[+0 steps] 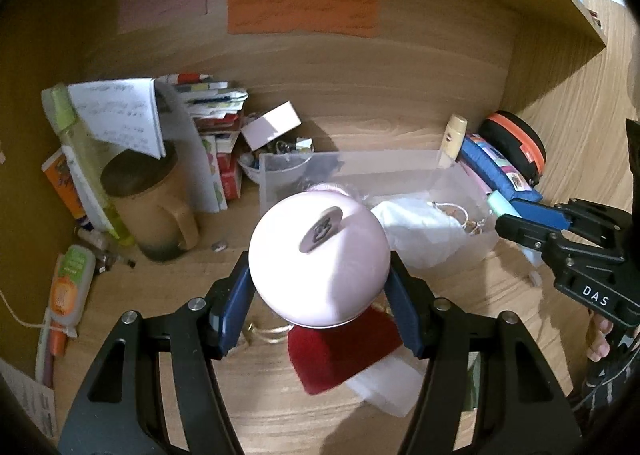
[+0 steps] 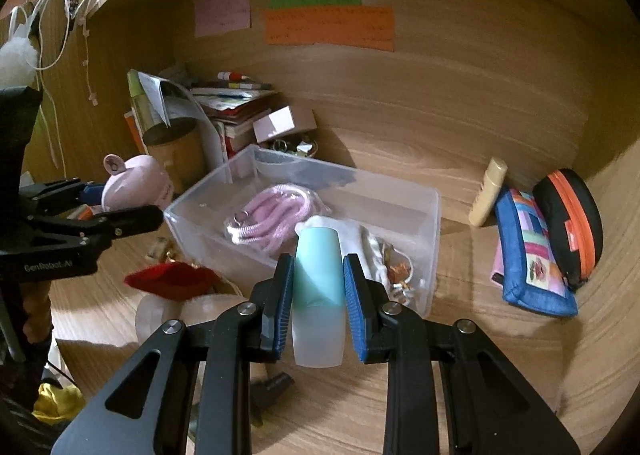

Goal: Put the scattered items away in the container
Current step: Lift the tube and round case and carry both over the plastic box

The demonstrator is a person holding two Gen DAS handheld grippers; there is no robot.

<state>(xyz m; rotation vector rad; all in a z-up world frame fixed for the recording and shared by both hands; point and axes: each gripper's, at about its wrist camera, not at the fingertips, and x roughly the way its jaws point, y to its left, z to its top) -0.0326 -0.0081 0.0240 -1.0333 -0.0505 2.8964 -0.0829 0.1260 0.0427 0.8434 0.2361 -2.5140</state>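
Observation:
My left gripper (image 1: pixel 320 287) is shut on a round pale pink case (image 1: pixel 318 255), held above the desk in front of the clear plastic container (image 1: pixel 276 175). In the right wrist view the same pink case (image 2: pixel 134 185) shows at the left, between the left gripper's fingers (image 2: pixel 132 221). My right gripper (image 2: pixel 318 275) is shut on a mint and white tube (image 2: pixel 318 287), just before the clear container (image 2: pixel 434 223). That container holds a pink coiled cord (image 2: pixel 272 219) and a white pouch (image 1: pixel 416 231). The right gripper (image 1: pixel 520 223) also appears at the right of the left wrist view.
A red cloth (image 1: pixel 340 355) and white pouch (image 1: pixel 388 387) lie on the desk near me. At left stand a brown mug (image 1: pixel 152 207), a green bottle (image 1: pixel 84 163) and books (image 1: pixel 216 123). A blue pouch (image 2: pixel 536 259), black-orange case (image 2: pixel 568 219) and cream tube (image 2: pixel 488 191) sit at right.

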